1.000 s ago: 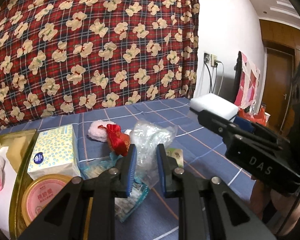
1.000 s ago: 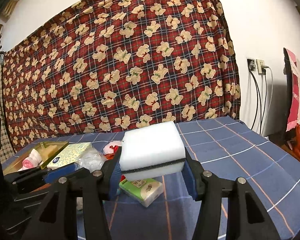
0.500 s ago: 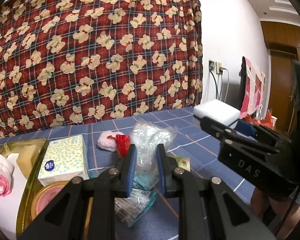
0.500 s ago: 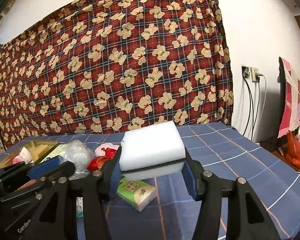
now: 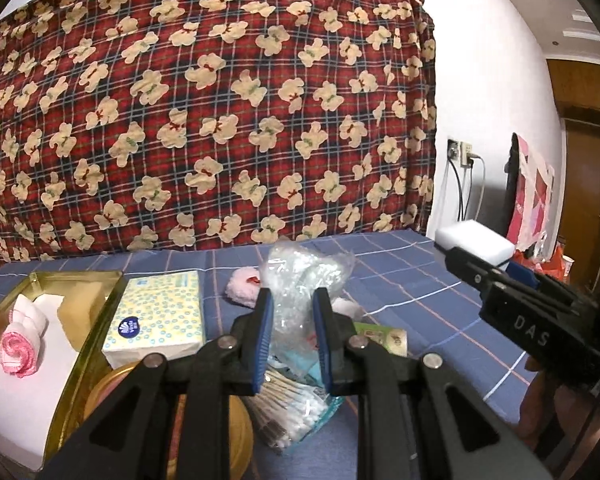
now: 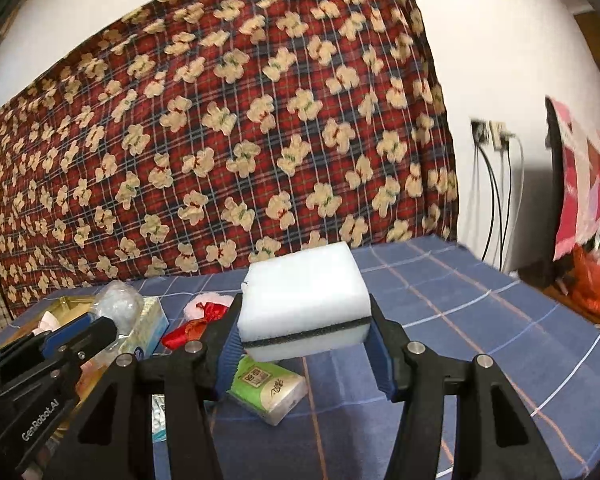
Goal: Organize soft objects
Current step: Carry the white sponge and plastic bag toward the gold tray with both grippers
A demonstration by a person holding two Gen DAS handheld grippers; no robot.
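Observation:
My left gripper (image 5: 293, 297) is shut on a crumpled clear plastic bag (image 5: 300, 268), held just above the blue checked cloth. In the right wrist view the same bag (image 6: 116, 306) sits at the tip of the left gripper (image 6: 96, 328). My right gripper (image 6: 305, 320) is shut on a white sponge (image 6: 304, 292) with a dark layer, held off the table. In the left wrist view the sponge (image 5: 476, 238) and the right gripper (image 5: 500, 276) stand to the right. A gold tray (image 5: 80, 344) at the left holds a rolled pink towel (image 5: 20, 344).
A blue-and-yellow tissue pack (image 5: 156, 320) lies beside the tray. Near it are a pink puff (image 5: 242, 284), a red pouch (image 6: 188, 328), a green tissue pack (image 6: 268, 388), a packet of cotton swabs (image 5: 296, 412) and a round tin (image 5: 112, 392). A patterned blanket hangs behind.
The left gripper has tilted up and swung left toward the tray, carrying the clear bag with it. The right gripper keeps its hold on the sponge and has hardly moved.

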